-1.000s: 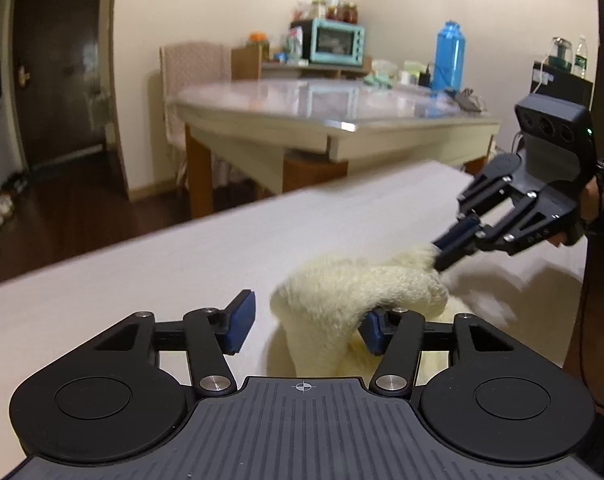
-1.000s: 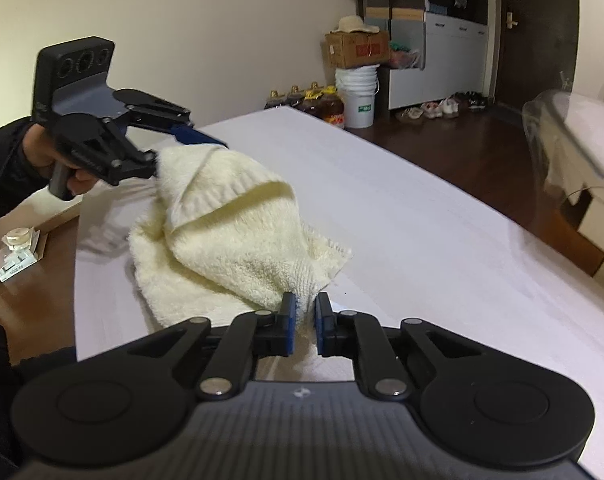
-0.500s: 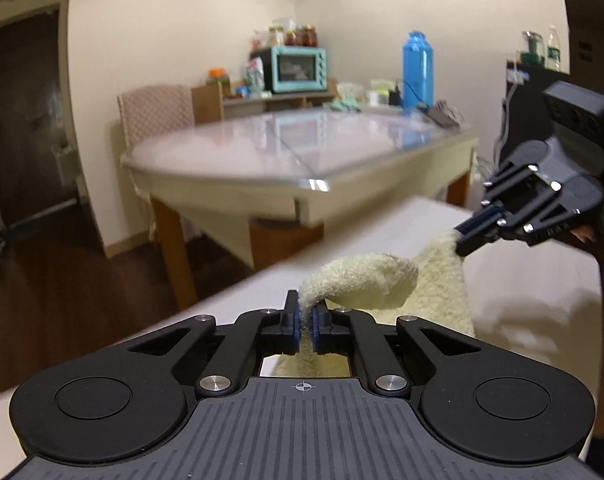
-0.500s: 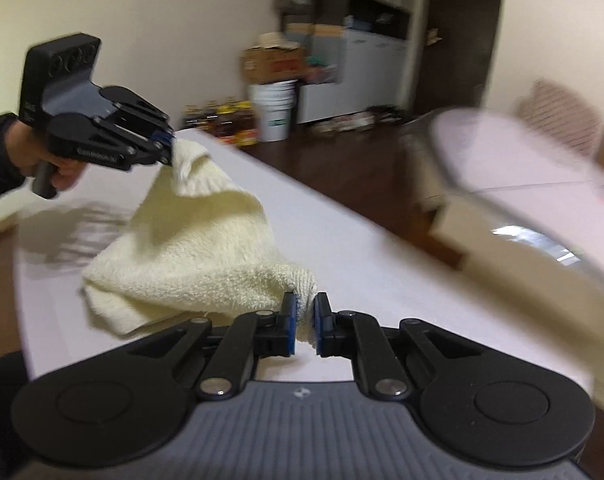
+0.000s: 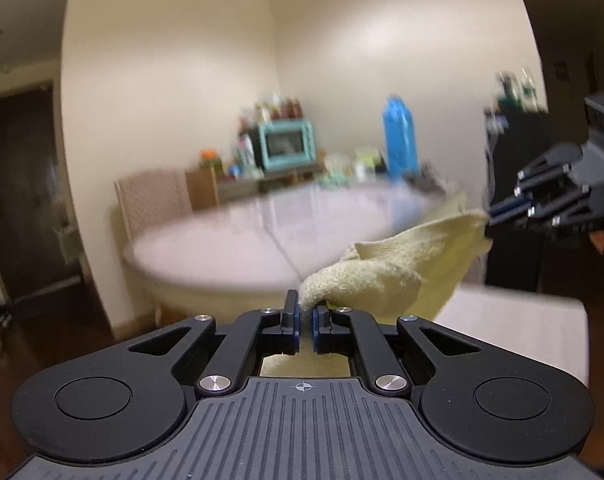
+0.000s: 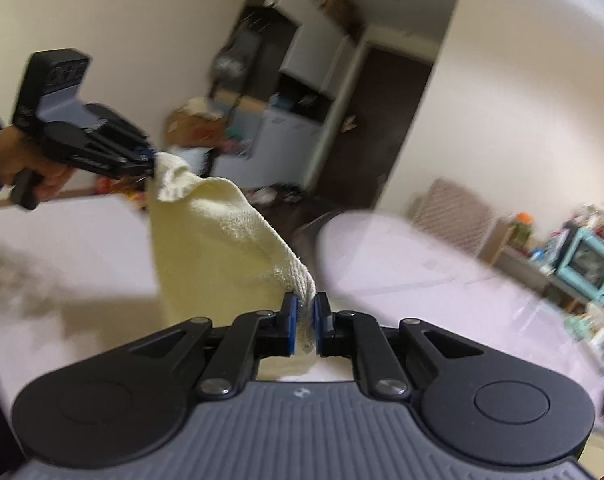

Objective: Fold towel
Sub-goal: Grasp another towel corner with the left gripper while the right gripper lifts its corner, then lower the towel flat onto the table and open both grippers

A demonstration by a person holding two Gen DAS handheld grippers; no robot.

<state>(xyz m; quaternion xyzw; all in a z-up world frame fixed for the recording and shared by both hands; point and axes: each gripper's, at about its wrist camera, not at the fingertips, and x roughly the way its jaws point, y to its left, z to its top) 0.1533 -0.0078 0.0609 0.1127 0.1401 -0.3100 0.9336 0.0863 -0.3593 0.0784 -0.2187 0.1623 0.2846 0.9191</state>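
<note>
Towel [image 6: 218, 248], pale yellow (fluffy), hanging

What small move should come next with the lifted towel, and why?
Probably draw the two grippers apart to stretch it flat: the towel hangs slack and bunched between the left gripper and right gripper, each shut on a corner, above the white table.

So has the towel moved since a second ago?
Yes. The towel has gone up: it lay bunched on the white table, and now hangs stretched above it between the left claw and right claw.
</note>
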